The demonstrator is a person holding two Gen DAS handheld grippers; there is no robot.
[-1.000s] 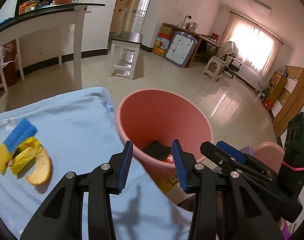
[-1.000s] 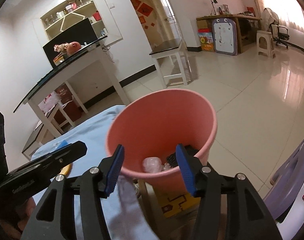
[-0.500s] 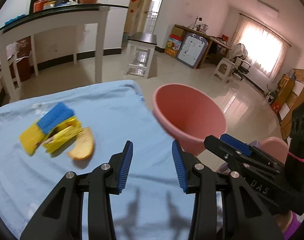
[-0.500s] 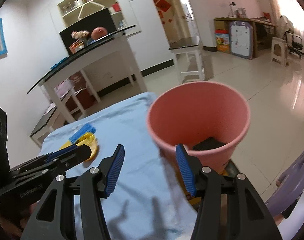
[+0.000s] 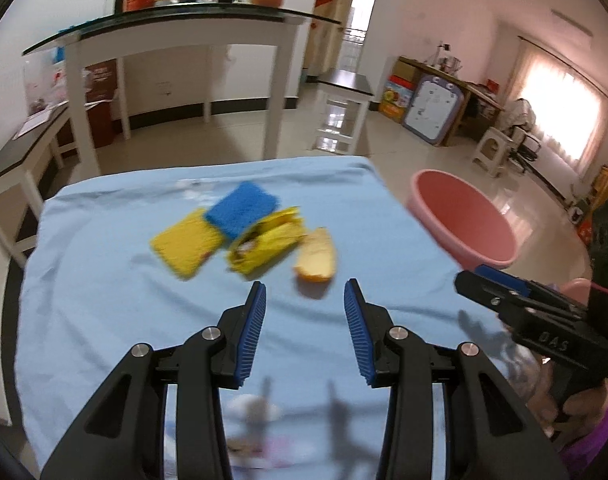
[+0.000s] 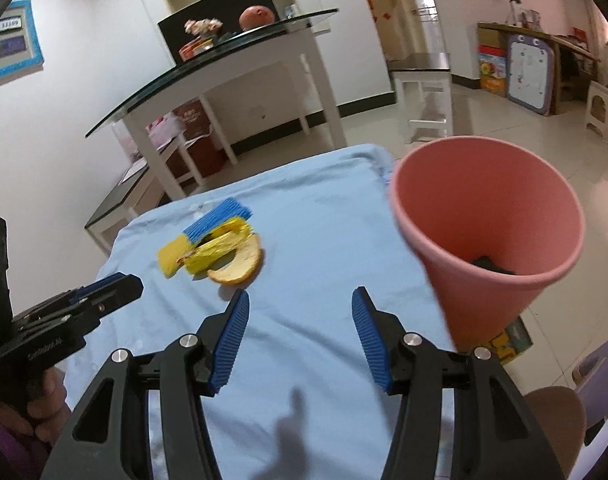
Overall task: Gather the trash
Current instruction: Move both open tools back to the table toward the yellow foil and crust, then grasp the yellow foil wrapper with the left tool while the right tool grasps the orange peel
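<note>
On the blue tablecloth (image 5: 103, 280) lie a yellow sponge (image 5: 183, 246), a blue sponge (image 5: 241, 208), a crumpled yellow wrapper (image 5: 265, 244) and an orange peel (image 5: 316, 256). They also show in the right wrist view: the wrapper (image 6: 217, 250) and the peel (image 6: 239, 266). A pink bin (image 6: 484, 236) stands off the table's right edge with something dark inside; it also shows in the left wrist view (image 5: 462, 220). My left gripper (image 5: 304, 304) is open and empty, just short of the peel. My right gripper (image 6: 299, 308) is open and empty over the cloth.
A white table with a glass top (image 5: 183, 20) stands behind, with a low stool (image 5: 344, 92) beside it. Desk, whiteboard toy (image 5: 432, 110) and stools stand far right. A cardboard box (image 6: 508, 338) lies on the floor under the bin.
Both grippers have swung left from over the pink bin to over the tablecloth. The trash pile now lies ahead of the left gripper. Both stayed open.
</note>
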